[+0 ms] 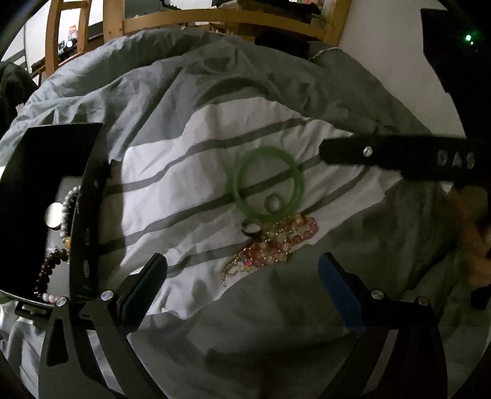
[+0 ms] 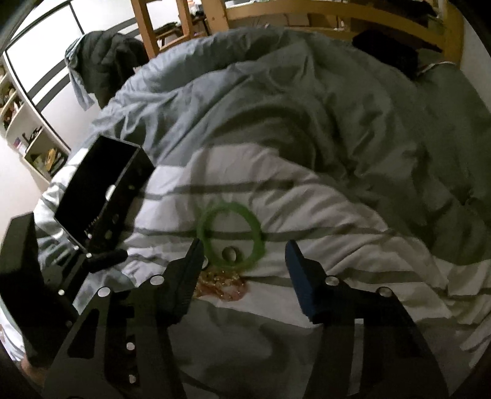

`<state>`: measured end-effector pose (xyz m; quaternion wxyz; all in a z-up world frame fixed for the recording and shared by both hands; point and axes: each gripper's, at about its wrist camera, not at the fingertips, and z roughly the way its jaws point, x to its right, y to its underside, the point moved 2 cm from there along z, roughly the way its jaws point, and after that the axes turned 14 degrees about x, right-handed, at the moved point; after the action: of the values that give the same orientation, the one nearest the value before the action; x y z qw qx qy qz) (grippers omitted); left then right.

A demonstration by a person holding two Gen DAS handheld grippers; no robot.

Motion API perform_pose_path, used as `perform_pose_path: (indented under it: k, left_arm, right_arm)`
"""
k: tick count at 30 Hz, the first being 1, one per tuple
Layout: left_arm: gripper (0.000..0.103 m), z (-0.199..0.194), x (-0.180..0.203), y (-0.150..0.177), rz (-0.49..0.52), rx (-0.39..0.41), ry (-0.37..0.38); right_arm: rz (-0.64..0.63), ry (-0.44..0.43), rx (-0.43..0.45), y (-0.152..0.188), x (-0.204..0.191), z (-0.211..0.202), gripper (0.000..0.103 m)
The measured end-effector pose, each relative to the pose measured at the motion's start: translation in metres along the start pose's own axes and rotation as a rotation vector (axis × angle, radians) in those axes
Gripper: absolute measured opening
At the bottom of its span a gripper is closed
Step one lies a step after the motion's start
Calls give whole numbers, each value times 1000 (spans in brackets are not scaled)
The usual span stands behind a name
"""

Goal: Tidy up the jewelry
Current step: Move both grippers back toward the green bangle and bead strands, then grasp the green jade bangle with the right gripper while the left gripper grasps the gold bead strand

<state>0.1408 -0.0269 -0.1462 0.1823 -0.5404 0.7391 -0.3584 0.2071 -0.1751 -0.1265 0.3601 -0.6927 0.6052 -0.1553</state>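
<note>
A green bangle (image 1: 267,184) lies on the striped bedsheet with a small ring (image 1: 272,202) inside it. A second ring (image 1: 251,228) and a pink and gold bead bracelet pile (image 1: 276,242) lie just below it. A black jewelry box (image 1: 46,199) stands at the left with beads inside. My left gripper (image 1: 242,270) is open and empty, just short of the pile. My right gripper (image 2: 244,254) is open and empty, hovering over the bangle (image 2: 230,238) and the ring inside it (image 2: 229,253); its finger (image 1: 383,153) shows in the left wrist view.
The rumpled grey duvet (image 2: 307,107) covers the bed behind. The wooden bed frame (image 2: 337,15) runs along the back. The black box (image 2: 101,190) sits left of the bangle in the right wrist view. A dark jacket (image 2: 104,67) hangs at the far left.
</note>
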Motion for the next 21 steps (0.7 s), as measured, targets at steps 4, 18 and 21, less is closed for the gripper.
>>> perform_pose_path:
  k: [4,18,21]
  left_arm:
    - [97,8,0,3,4,-16,-1]
    - [72,35,6,11,43,-68,51]
    - [59,34,5,11,34,-68,72]
  right_arm:
    - [-1,14,-15,6,5,15,55]
    - [-73,54,-76,20,6,69,24]
    - [-95,58,-63,21,4,73,13]
